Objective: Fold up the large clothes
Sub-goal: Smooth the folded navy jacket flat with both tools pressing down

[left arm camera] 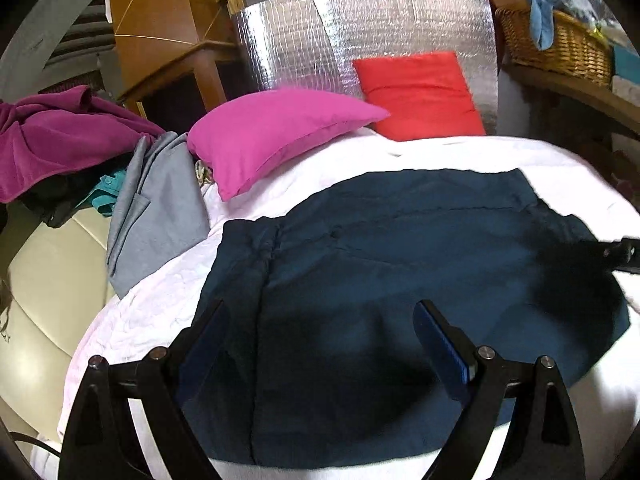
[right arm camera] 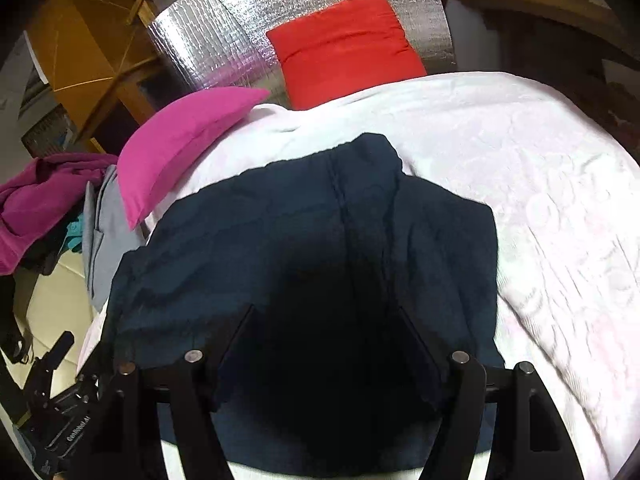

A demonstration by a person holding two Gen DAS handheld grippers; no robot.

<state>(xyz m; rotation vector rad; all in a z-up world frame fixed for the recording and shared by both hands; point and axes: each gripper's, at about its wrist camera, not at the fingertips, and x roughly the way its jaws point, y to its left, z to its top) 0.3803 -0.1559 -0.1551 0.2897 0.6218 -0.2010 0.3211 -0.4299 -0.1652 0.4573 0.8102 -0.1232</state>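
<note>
A dark blue garment (left arm camera: 400, 248) (right arm camera: 280, 232) lies spread flat on the white bed cover (left arm camera: 460, 152) (right arm camera: 520, 160), with a seam running along it. My left gripper (left arm camera: 320, 308) hovers over the garment's near left part, open, with nothing between its fingers. My right gripper (right arm camera: 326, 310) hangs over the garment's near right part, also open and holding nothing, and it casts a dark shadow on the cloth. A bit of the right gripper (left arm camera: 624, 256) shows at the right edge of the left wrist view. The left gripper (right arm camera: 52, 380) shows at the lower left of the right wrist view.
A pink pillow (left arm camera: 276, 132) and a red pillow (left arm camera: 420, 92) lie at the far end, against a silver foil panel (left arm camera: 360, 32). A grey garment (left arm camera: 156, 208) and a magenta cloth (left arm camera: 52, 136) are heaped at the left. A wicker basket (left arm camera: 556, 44) stands at the far right.
</note>
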